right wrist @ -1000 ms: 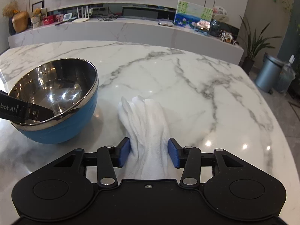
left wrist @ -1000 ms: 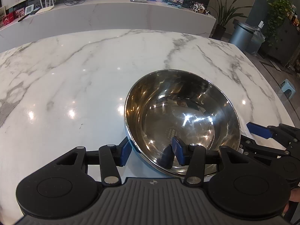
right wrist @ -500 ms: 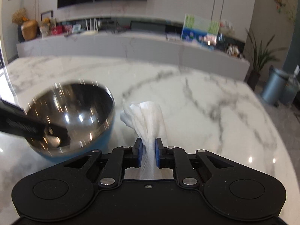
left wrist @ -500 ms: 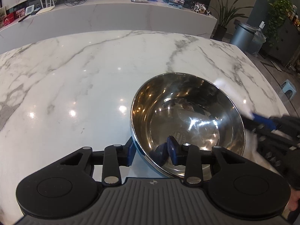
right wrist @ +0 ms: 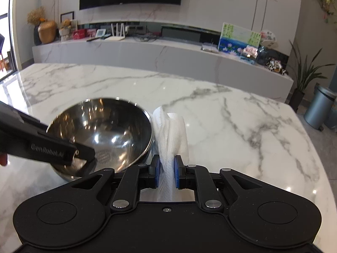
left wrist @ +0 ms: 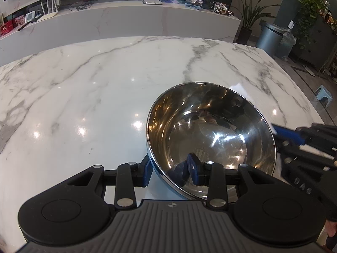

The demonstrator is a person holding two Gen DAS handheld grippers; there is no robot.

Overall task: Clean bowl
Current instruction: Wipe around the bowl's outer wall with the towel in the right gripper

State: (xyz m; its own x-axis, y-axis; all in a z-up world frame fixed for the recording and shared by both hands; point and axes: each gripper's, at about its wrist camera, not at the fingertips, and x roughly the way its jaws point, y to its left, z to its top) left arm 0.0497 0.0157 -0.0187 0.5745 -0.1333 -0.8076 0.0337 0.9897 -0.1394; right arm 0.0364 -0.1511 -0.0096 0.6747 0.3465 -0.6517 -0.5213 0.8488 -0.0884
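A steel bowl (left wrist: 210, 132) with a blue outside is tilted above the marble table (left wrist: 84, 88). My left gripper (left wrist: 170, 171) is shut on the bowl's near rim, one finger inside, one outside. The bowl also shows in the right wrist view (right wrist: 101, 135), with the left gripper's arm across its left side. My right gripper (right wrist: 166, 171) is shut on a white paper towel (right wrist: 170, 135) and holds it raised beside the bowl's right rim. The right gripper shows in the left wrist view (left wrist: 290, 136) at the bowl's right edge.
The marble table's right edge (right wrist: 316, 147) and far edge (left wrist: 147, 39) drop to the floor. A low marble counter (right wrist: 147, 54) with small items runs behind the table. A grey bin (right wrist: 320, 107) stands on the floor at the right.
My right gripper has shut on the paper towel and lifted it off the table, close to the bowl. My left gripper has closed on the bowl's rim and raised and tilted the bowl.
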